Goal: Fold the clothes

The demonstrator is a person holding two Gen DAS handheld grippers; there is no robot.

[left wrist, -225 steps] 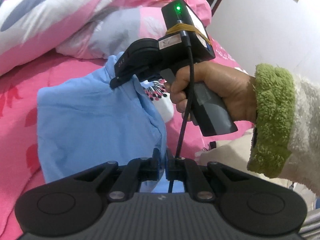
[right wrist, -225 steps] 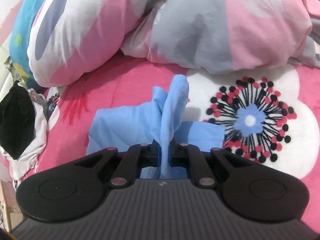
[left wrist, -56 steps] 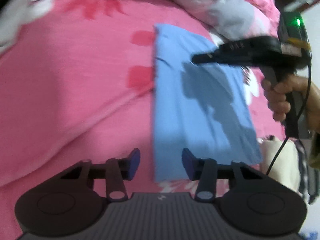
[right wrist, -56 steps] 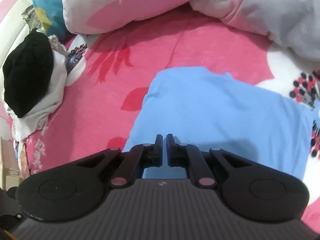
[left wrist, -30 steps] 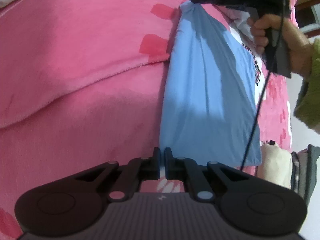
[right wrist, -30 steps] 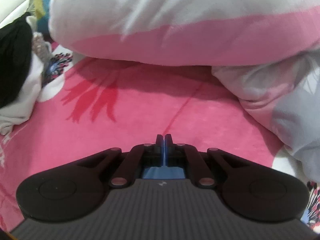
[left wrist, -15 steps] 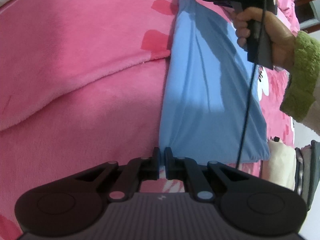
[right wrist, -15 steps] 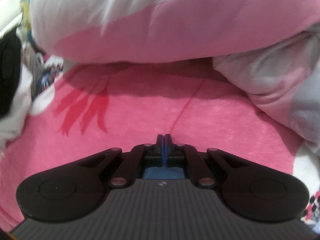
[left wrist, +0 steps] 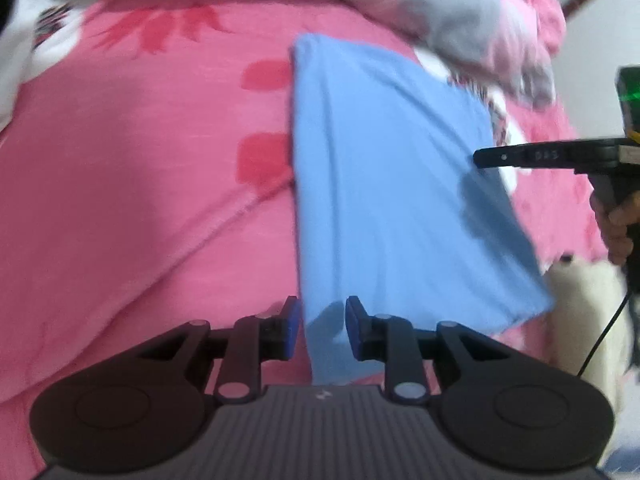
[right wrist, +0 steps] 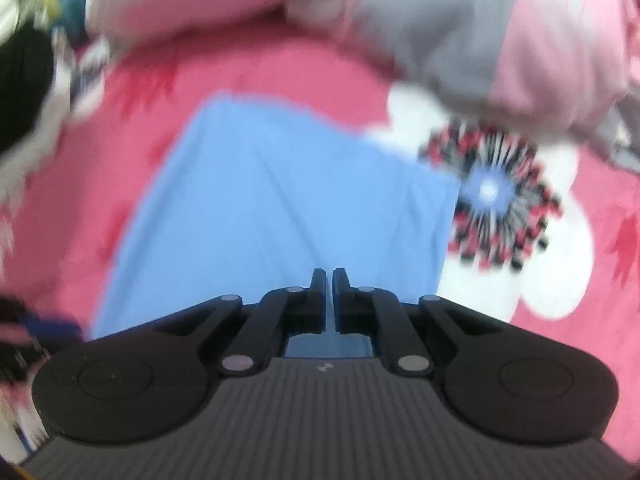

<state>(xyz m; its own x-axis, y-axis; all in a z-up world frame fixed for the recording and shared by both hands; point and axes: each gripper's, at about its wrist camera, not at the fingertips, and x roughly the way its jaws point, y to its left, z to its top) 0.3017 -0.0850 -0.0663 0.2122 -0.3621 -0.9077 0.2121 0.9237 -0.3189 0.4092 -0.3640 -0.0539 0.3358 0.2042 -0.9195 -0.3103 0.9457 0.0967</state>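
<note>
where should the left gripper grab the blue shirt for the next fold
Probably the near left corner of the blue shirt, just ahead of the open left gripper. The shirt lies flat as a long folded rectangle on the pink blanket, and its straight left edge runs away from that corner. Come in low from the near end, one finger slipping under the edge, then lift toward the far end.

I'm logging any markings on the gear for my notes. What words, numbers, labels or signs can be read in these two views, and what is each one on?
"DAS": roughly how the pale, blurred marking reads on the side of the right gripper, seen from the left wrist view; uncertain.
Small pale logo mark on the left gripper body: too small to read.
The same mark on the right gripper's body in its own view: too small to read.
Nothing readable on the blue garment or pink bedspread.
</note>
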